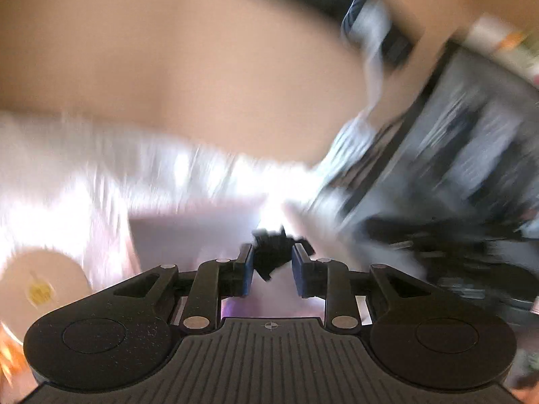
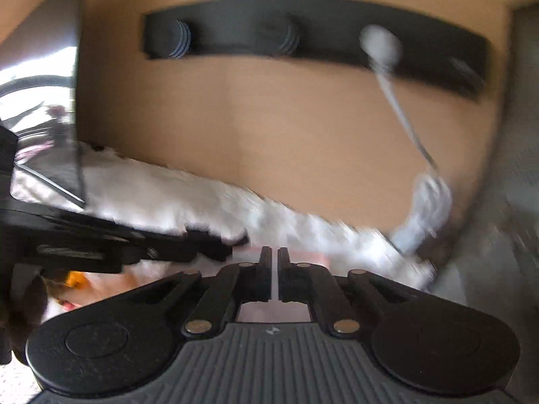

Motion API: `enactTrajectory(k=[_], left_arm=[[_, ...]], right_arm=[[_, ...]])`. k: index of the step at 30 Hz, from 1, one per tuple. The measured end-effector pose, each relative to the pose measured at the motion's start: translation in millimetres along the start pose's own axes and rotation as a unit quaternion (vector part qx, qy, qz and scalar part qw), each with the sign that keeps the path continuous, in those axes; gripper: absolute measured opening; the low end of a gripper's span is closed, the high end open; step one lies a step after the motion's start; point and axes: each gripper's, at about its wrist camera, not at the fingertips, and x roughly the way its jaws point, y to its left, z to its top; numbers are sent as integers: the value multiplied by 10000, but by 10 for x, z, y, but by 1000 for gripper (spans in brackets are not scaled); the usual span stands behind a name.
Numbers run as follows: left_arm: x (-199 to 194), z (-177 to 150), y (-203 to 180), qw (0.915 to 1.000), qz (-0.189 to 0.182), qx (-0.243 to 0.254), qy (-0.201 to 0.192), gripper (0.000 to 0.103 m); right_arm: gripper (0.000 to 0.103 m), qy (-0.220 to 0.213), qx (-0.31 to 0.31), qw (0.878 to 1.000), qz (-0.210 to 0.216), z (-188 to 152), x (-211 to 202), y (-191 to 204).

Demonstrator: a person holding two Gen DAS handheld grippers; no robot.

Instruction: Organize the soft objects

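The left wrist view is heavily blurred. My left gripper (image 1: 273, 262) has its blue pads (image 1: 247, 269) on a small crumpled black soft piece (image 1: 269, 256), held over a pale pink surface (image 1: 188, 232). White fluffy fabric (image 1: 101, 155) lies along the foot of a cardboard wall (image 1: 168, 50). In the right wrist view my right gripper (image 2: 274, 262) is shut, with only a thin slit and nothing seen between its fingers. It points at the same white fluffy fabric (image 2: 161, 188). The left gripper's black body (image 2: 101, 239) reaches in from the left.
A black hook rail (image 2: 303, 30) with round knobs is fixed on the cardboard wall (image 2: 269, 128). A white item (image 2: 380, 45) hangs from one knob, its cord running down to a pale bundle (image 2: 424, 208). A dark grey box (image 1: 471, 141) stands right; a cream round thing (image 1: 43, 282) lies lower left.
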Motion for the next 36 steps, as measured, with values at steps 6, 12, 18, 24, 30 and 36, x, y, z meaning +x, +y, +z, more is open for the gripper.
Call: enactTrajectory(k=[6,12,18,24,30,36], left_arm=[[-95,-162,-22,9991,427,3,-80,27],[-961,-383,206,9912,1088,29,-755,27],[-1928,-1025,951,9400,2641,-1616,-1433,27],[-2647,-1636,1572,8871,3372,-2871,-1299,27],[-2979,-1938,1772,8781,3419,-3144,-1149,27],[-2980,-1928,1789,9004,3068,-2914,-1008,27]], right_arm=[[31,213,289,9994,19,-339,-135,-174],[45,-33,-151,9977,664,-415,-211,266],[60,-424,-1069,9855,1244,-555,-70,1224],[59,527,-1476,9559,2484,-671,354,2121],[52,837,-1821,9310,3051,-724,614,2931],[15,1182,-2157,9214,3008,-824,749,3341]])
